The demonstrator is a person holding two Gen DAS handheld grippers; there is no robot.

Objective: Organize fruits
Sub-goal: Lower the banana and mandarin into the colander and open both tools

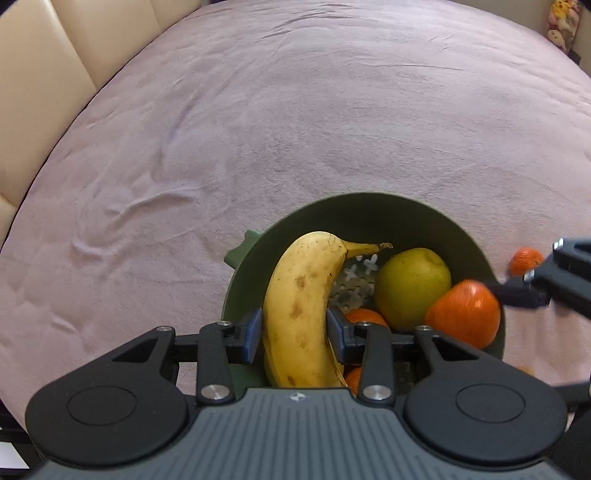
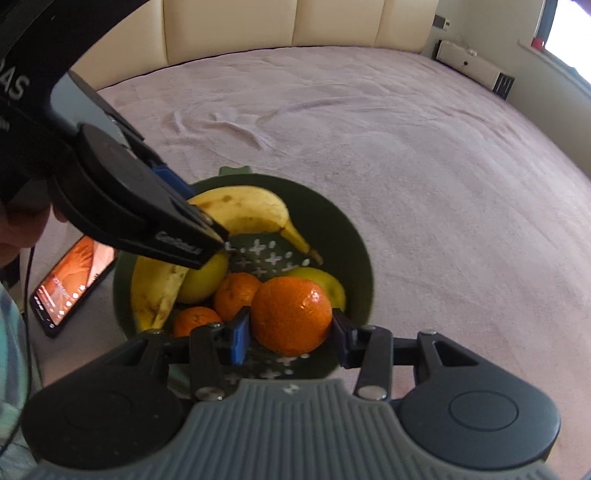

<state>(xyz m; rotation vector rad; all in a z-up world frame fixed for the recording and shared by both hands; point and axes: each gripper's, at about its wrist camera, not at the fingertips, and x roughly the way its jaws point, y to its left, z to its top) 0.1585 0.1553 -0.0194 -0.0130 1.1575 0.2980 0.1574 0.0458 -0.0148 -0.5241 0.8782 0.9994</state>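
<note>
Item 1, left gripper [image 1: 295, 334]: blue pads clamped on either flank of a banana [image 1: 301, 306], approx. mid-length; stem end points far, blossom end runs near, under the gripper body. Banana sits over the left inner side of the green bowl [image 1: 369, 212]; whether it rests on the contents or hangs just clear, can't tell. Mid-body grip prob. chosen so the curved fruit balances w/o swinging. Item 2, right gripper [image 2: 291, 332]: pads closed on a large orange [image 2: 291, 314], held at its widest part, over the near-right part of the same bowl; grip across the equator likely keeps a round fruit from squirting out. Item 3, bowl contents, outward from the fingers: two smaller oranges [image 2: 236, 291] and [image 2: 195, 321] low in the bowl, left of the held one; yellow-green round fruit [image 1: 413, 288], lemon or similar, beyond it; a second one [image 2: 207, 277] further left, partly under the left gripper; a second banana [image 2: 155, 291] along the near-left wall. Perforated insert w/ cross-shaped holes [image 2: 266, 254] shows at the bottom, so it is prob. a strainer-type bowl. Item 4, outside the bowl: one small orange [image 1: 526, 260] loose on the pink bedspread [image 1: 295, 110], just right of the rim, judged not yet collected. Item 5, misc.: a lit phone [image 2: 74, 280] lying on the spread left of the bowl; cream padded headboard [image 2: 332, 22] at the far edge. Status est.: most fruit gathered, both held pieces at the bowl.
</note>
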